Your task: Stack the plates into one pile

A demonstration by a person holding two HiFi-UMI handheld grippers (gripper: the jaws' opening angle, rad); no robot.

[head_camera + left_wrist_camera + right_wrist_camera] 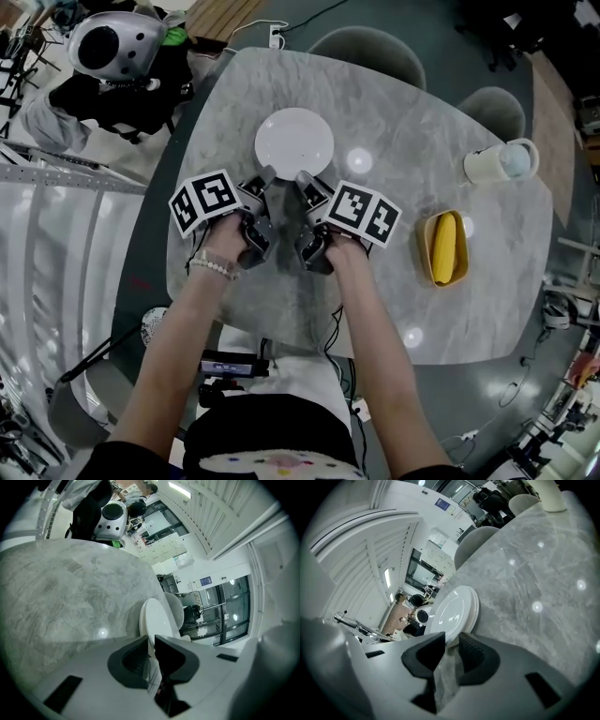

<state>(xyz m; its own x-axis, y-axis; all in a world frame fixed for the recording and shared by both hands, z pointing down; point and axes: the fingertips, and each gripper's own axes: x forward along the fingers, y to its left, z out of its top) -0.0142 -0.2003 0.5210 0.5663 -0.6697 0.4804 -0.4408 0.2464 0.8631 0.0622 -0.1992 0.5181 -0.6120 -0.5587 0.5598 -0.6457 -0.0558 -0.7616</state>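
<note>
— What takes up most of the head view?
— A grey marbled counter [469, 319]. The pile of plates [294, 139], all white, sits on it toward the far side, about midway across.

— Are there other containers?
— Yes. To the right, well apart from the pile, a yellow oval dish [424, 253] holds one yellow cob-shaped thing [444, 246]. Whether it is corn cannot be told. Beyond the dish a white mug [487, 169] stands upright near the far-right edge, and what is in it cannot be made out.

— How are the person's hands placed?
— Both forearms reach forward side by side. The left hand [225, 239] and the right hand [345, 248] are close together. Each aims its tool forward and downward at the pile's near rim.

— And the state of each tool?
— The left tongs [151, 641] are drawn narrow on the near rim of the top plate [153, 616]. The rim fills the slit between the pads, so they look clenched on it. The right tongs [452, 641] are released. The rim lies just at their tips, and bare counter shows through the gap between the jaws.
</note>
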